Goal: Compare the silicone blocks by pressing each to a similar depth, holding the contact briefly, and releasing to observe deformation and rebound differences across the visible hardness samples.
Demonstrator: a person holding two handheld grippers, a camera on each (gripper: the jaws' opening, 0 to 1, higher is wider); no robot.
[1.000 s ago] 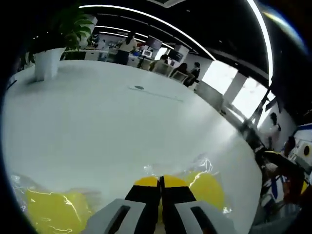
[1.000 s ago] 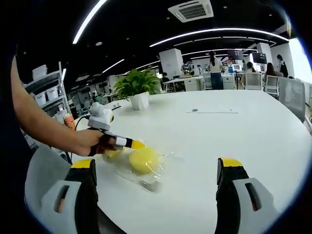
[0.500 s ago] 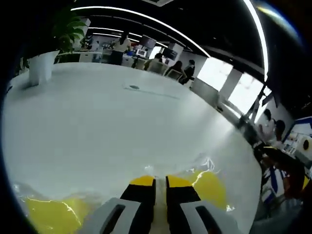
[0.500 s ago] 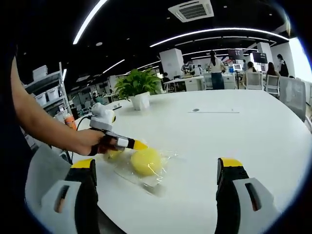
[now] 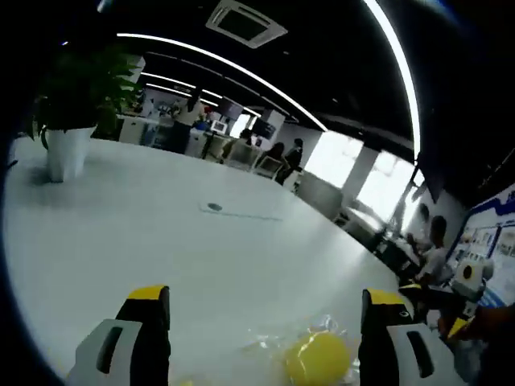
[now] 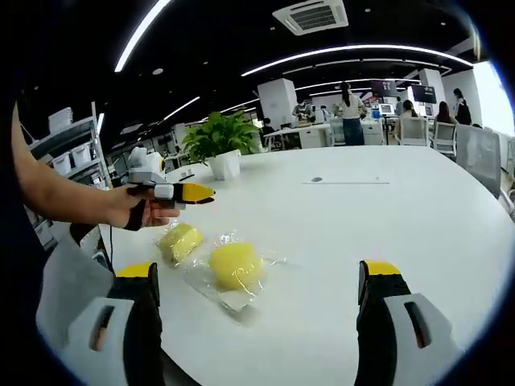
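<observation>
**Two yellow blocks on the white table, both grippers clear**

Open office, long white table (image 6: 386, 217). Two yellow silicone blocks lay on it in clear wrapping: the rounder block (image 6: 234, 264) (image 5: 317, 359) nearer the table's middle, the flatter block (image 6: 179, 240) just beside it, toward the person's hand (image 6: 141, 212). Left gripper (image 6: 193, 193) hung above the flatter block, touching neither; jaws stood wide apart. Right gripper (image 6: 256, 277) was near the rounder block, jaws wide apart, holding nothing. Potted plant (image 6: 221, 145) stood well beyond the blocks.
</observation>
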